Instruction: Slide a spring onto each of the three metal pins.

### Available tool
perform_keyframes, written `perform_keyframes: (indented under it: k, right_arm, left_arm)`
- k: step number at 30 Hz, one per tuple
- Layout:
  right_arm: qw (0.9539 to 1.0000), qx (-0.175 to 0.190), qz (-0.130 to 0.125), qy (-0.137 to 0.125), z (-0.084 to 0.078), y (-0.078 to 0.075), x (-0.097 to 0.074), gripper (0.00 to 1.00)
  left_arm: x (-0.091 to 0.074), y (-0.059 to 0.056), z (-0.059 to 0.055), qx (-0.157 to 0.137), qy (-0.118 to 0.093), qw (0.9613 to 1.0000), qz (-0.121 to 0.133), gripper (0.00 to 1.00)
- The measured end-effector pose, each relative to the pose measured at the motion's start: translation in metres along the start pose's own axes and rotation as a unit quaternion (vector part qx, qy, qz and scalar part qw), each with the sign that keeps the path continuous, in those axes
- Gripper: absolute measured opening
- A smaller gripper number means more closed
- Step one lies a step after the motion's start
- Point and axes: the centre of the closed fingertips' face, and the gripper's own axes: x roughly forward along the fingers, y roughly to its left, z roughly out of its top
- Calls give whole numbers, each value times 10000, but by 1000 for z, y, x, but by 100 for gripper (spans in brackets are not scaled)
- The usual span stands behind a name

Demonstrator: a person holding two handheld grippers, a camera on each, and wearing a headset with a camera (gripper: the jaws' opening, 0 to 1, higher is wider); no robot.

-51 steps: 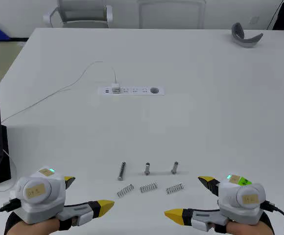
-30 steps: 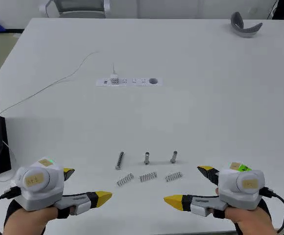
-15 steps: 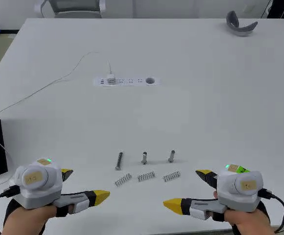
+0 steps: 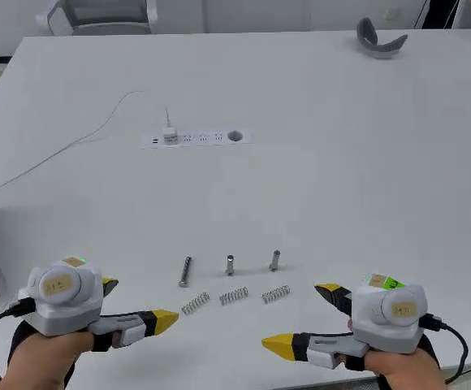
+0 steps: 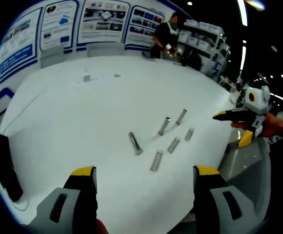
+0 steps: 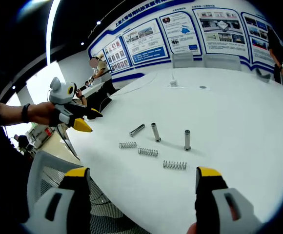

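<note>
Left tool (image 4: 138, 302): jaws spread wide with nothing between them, held low over the near left part of the counter (image 4: 341, 162)
Right tool (image 4: 299, 317): likewise spread and empty, low at the near right, mirroring the other
Why held so: the two tools flank the parts without touching any; this looks like a ready stance before the first pick, jaws parted so either can close on a spring or steady a pin
Pins: a row between the tools; the left pin (image 4: 185, 271) lies on its side, while the middle pin (image 4: 230, 264) and right pin (image 4: 274, 260) appear to stand on end
Springs: the left spring (image 4: 194, 304), middle spring (image 4: 234, 296) and right spring (image 4: 275, 293) lie flat in a second row, each just in front of its pin and apart from it
Why laid so: one spring per pin, probably paired up so that each has only a short way to go
Look of the springs: short bright coils of thin wire, open-wound; likely to roll or skid under a careless pinch
Look of the pins: plain grey metal shafts; the lying one shows a wider head at one end
Progress: no spring is on a pin yet
Farther back: a power strip (image 4: 195, 138), well apart from the work
</note>
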Motion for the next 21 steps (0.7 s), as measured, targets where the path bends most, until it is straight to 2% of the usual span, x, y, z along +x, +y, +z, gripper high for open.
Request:
perform_keyframes:
  k: [5,8,17,21]
  right_arm:
    - [10000,6,-2,64,-3,-1,-2,90]
    - [10000,3,-70,4,-2,-5,-4,90]
    - [9999,85,-113,17,-5,-7,-9,90]
    - [9999,105,-111,48,-7,-7,-9,89]
  left_arm:
    - [9,-1,5,16,69,9999,-75,82]
    - [14,-1,9,10,105,9999,-113,77]
    - [31,-3,18,126,197,9995,-198,76]
    - [37,-2,21,102,225,9995,-196,70]
